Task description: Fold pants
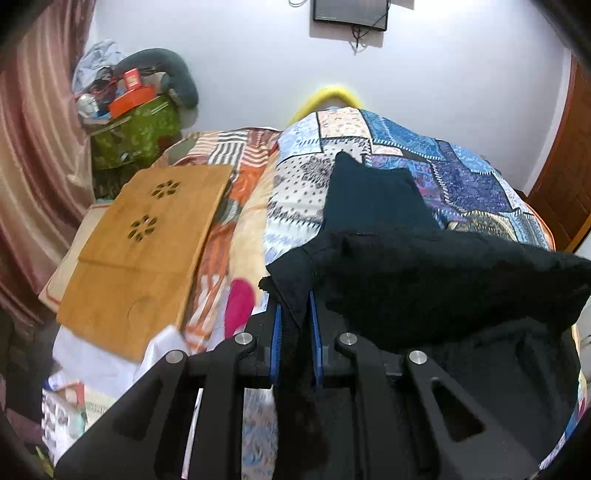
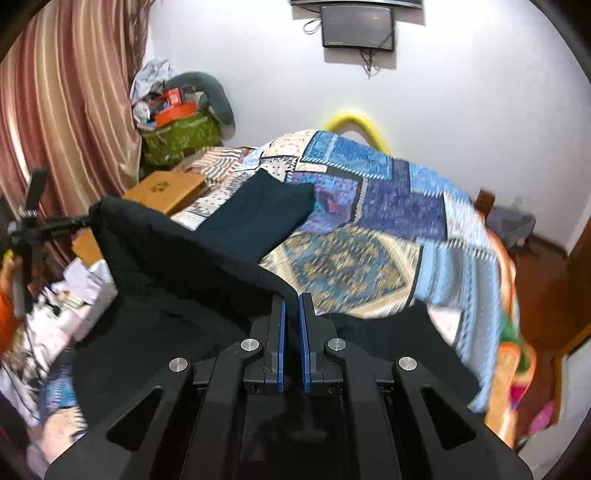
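Pants (image 1: 373, 206), dark, lie on the patchwork quilt (image 1: 461, 173) toward twelve o'clock in the left wrist view, their near edge raised; the left hand-held gripper (image 1: 295, 306) is clamped on it. Right wrist view: the right hand-held gripper (image 2: 291, 306) pinches the same raised edge at its tips, with cloth spreading toward nine o'clock. Folding looks barely begun: the lifted end is not yet laid over the far end.

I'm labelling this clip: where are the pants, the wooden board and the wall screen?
pants (image 1: 373, 199): left wrist view, far leg lying on the quilt.
wooden board (image 1: 147, 254): left wrist view, bare middle.
wall screen (image 2: 356, 26): right wrist view, dark panel centre.
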`<state>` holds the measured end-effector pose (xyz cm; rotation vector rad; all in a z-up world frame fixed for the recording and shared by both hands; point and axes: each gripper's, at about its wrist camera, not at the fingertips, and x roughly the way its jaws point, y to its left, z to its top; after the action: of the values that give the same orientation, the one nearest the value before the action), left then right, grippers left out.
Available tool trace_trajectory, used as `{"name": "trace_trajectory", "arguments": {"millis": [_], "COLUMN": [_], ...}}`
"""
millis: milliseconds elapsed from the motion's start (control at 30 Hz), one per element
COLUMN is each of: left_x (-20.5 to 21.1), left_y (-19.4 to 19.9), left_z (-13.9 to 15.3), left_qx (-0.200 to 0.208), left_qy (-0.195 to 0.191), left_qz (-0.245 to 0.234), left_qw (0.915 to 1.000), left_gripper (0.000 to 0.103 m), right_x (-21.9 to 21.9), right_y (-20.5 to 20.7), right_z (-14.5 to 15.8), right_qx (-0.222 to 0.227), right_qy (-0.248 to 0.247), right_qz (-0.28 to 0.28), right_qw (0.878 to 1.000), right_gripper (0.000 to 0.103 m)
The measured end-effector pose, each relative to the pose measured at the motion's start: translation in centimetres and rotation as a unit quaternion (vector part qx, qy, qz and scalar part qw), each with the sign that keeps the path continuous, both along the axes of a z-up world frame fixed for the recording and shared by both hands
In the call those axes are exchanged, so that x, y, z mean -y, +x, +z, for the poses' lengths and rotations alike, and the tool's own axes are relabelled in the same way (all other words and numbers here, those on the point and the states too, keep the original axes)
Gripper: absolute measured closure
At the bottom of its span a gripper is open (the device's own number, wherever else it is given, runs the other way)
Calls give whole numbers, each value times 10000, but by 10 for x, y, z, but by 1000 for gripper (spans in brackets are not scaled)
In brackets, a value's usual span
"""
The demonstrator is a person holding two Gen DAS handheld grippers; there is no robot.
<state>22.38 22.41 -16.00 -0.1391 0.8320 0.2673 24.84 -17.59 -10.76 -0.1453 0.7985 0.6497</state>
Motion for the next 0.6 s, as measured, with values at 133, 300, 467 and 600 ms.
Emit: {"name": "trace_trajectory", "arguments": {"millis": [133,300,467,600], "left_x": [9,20,45,43], "left_y": [-36,-87,-128,-142], "left_z": [-5,-12,-43,-70], "left_qx": [3,7,-299,-655], "left_qy": [150,-43,275,111], "left_qz": [5,-60,-169,-91], "left_qw": [9999,10000,9990,9978], "left_gripper": [90,90,90,90], "right_x": [2,8,18,31], "right_y": [-35,-73,-93,-95], "right_z": [-9,-23,-51,-63], "right_qx": [-105,-301,-689,-947], "right_qy": [78,59,-42,80], "right_qz": [4,33,-12,-206], "right_qw": [9999,9995,9976,9953], "right_gripper": [97,97,97,96]}}
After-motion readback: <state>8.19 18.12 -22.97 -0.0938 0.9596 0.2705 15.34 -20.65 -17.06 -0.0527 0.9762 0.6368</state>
